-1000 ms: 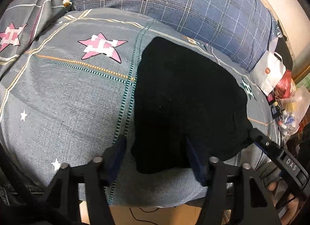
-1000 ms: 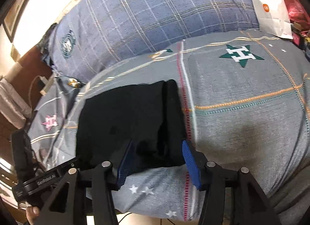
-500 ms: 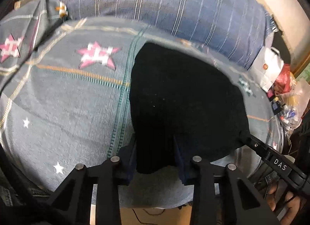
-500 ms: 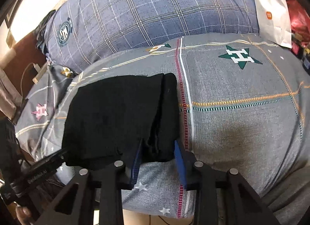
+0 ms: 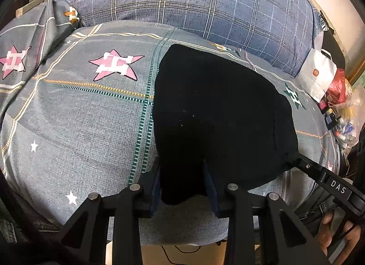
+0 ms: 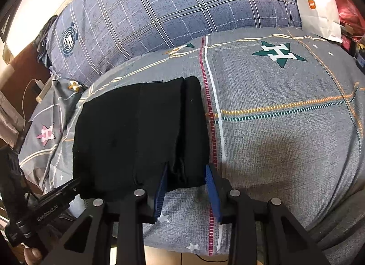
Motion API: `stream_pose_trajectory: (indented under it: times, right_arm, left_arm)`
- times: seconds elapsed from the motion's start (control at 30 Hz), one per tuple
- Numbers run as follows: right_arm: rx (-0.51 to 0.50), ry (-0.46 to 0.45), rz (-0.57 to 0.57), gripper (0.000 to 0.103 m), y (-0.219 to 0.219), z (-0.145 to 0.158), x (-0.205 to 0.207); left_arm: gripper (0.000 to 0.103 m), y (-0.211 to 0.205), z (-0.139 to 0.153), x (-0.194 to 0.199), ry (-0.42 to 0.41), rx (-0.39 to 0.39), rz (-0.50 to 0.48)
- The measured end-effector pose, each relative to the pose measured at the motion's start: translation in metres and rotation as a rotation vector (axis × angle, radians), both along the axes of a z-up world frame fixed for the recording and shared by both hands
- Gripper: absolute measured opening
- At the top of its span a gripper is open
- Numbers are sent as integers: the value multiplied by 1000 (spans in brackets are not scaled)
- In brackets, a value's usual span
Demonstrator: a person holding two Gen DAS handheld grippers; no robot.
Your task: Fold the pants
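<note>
A grey bedspread [image 5: 75,128] printed with stars bearing an "H" covers the bed, a blue plaid pillow [image 6: 173,14] with a round crest at its far edge. The black pants [image 5: 216,114] lie folded near the bed's near edge. The left gripper [image 5: 182,187] pinches their near-left corner with narrowed fingers; the right gripper [image 6: 186,185], marked "DAS", straddles the near-right corner likewise. A white bag [image 6: 317,4] far right shows an orange "mi" logo.
</note>
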State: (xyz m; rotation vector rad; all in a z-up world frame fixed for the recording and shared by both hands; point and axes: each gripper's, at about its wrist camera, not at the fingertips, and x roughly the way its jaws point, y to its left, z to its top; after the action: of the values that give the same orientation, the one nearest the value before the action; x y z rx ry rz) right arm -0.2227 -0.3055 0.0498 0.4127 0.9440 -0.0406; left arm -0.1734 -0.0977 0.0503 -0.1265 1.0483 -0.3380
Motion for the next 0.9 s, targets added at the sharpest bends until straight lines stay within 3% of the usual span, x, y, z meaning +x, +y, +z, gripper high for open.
stream_pose_trajectory:
  times: [0.13,0.37,0.4,0.43,0.47,0.57,0.63,0.7,0.77,0.83,0.9]
  right_arm:
    - [5,-1,-2,37,-2,0,-1]
    - [69,-97,-34,39,-13,15,-9]
    - [91,-118,-32,43,-17,22,-9]
    - [113,-125,-27,62,-19,27,-5]
    - [126,-123,-23,73,-22,31,1]
    - [167,-111,-6,73,-34,44,33]
    - [186,-68,3,73,-42,42,60]
    - [208,10,6,73,-49,28,91]
    - [288,32,10,72,-54,10,104]
    - [318,31,5,72,-55,-8,103]
    - [340,53,-12,67,-57,-21,100]
  left_arm:
    - [37,6,3,-3,3,-14,3]
    - [39,27,23,10,30,-79,47]
    - [40,27,28,17,38,-90,53]
    - [47,27,33,21,37,-92,53]
    - [56,25,43,33,28,-81,47]
    - [64,19,64,63,-9,-60,35]
    - [65,16,62,88,14,-76,40]
    - [65,15,45,114,115,-151,21]
    - [65,21,21,122,193,-205,51]
    - [65,28,8,112,176,-227,77]
    - [58,26,3,106,181,-239,90]
